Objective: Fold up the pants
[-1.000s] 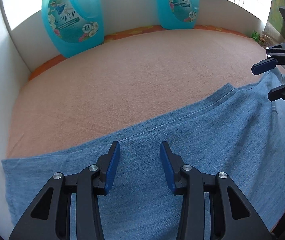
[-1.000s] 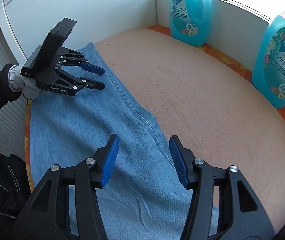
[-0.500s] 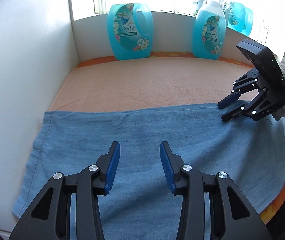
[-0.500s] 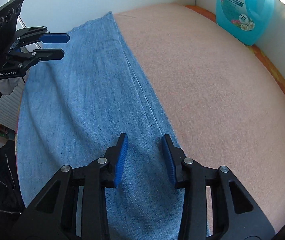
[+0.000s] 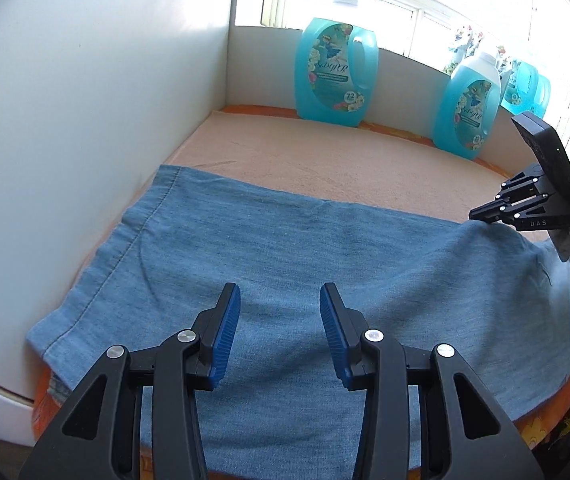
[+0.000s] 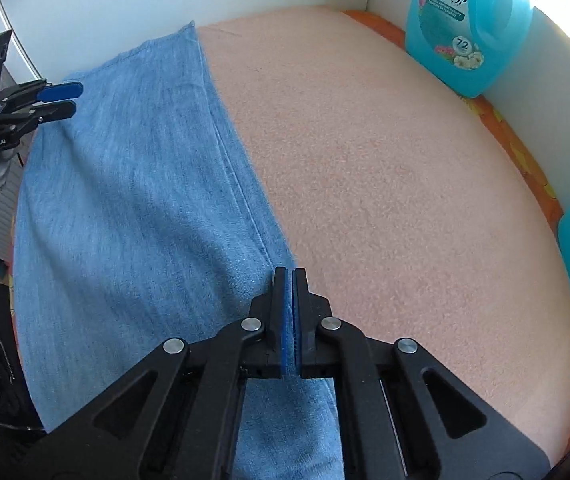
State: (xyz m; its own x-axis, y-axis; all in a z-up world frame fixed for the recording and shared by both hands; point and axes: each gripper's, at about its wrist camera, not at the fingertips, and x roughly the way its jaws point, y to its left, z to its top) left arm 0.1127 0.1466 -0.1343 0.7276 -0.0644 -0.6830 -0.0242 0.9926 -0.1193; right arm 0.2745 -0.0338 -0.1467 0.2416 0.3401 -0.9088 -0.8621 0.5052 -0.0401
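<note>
Blue denim pants [image 5: 285,256] lie flat along the near side of a peach towel-covered surface [image 5: 325,160]; they also show in the right wrist view [image 6: 133,200]. My left gripper [image 5: 280,300] is open and empty, just above the leg end near the hem. In the right wrist view it appears at the far left [image 6: 67,98]. My right gripper [image 6: 289,276] is shut on the far seam edge of the pants. In the left wrist view it sits at the right [image 5: 481,214], lifting the cloth edge slightly.
Several turquoise detergent bottles [image 5: 335,72] [image 6: 467,24] stand along the back wall under the window. A white wall [image 5: 85,120] bounds the left side close to the pants hem. An orange patterned sheet edge [image 5: 541,420] shows at the front.
My right gripper closed on the pants' far edge. My left gripper moved toward the hem end and stayed open.
</note>
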